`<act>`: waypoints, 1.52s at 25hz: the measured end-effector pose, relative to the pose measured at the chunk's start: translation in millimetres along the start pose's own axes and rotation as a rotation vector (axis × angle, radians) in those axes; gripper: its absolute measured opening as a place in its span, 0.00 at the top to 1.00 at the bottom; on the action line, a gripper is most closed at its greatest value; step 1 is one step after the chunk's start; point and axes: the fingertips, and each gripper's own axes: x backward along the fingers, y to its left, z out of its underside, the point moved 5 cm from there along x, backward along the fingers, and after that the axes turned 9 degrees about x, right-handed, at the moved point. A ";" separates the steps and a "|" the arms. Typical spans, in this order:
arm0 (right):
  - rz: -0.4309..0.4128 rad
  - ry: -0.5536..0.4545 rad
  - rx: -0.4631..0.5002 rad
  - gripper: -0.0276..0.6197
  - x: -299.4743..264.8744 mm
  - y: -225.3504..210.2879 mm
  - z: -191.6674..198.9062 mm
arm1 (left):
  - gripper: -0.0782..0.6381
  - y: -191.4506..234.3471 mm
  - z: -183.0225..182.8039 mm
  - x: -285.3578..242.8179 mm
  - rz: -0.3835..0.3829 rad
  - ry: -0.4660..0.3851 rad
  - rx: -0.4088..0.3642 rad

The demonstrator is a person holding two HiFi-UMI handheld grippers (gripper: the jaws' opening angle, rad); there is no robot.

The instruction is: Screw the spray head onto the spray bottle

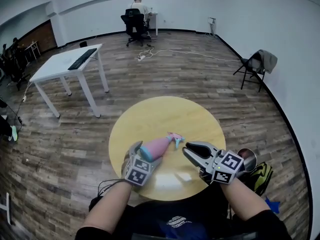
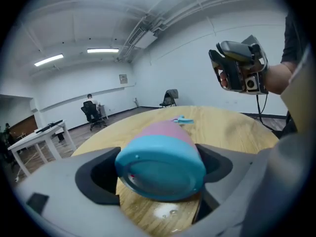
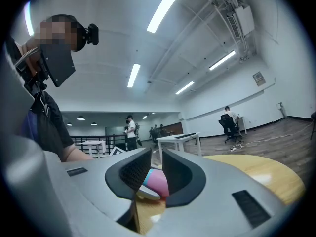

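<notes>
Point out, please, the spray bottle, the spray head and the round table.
Spray bottle (image 1: 156, 148), head view, on its pink body.
Spray head (image 1: 176, 139), head view, on its middle.
Table (image 1: 160, 115), head view, on its bare top.

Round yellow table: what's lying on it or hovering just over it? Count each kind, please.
Spray bottle: 1
Tongs: 2 (left tongs, right tongs)
Total: 3

The pink, blue-based spray bottle (image 1: 156, 148) is lying sideways on the yellow worktop (image 1: 160, 116) at lower centre. Its teal spray head (image 1: 177, 139) is pointing right.
</notes>
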 end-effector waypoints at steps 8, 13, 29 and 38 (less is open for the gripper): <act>0.052 0.004 -0.025 0.79 12.2 -17.8 -3.7 | 0.20 -8.7 -33.1 32.9 0.128 -0.213 -0.062; 0.030 -0.061 -0.291 0.55 29.7 -50.7 -19.0 | 0.20 -17.8 -76.3 105.6 0.190 -0.452 -0.290; -0.468 0.108 -0.416 0.73 -5.5 26.6 -21.1 | 0.21 -45.9 -75.8 153.1 0.306 -0.329 -0.483; -0.447 0.115 -0.224 0.73 -2.4 41.4 -25.7 | 0.21 -45.3 -62.9 143.7 0.325 -0.165 -0.495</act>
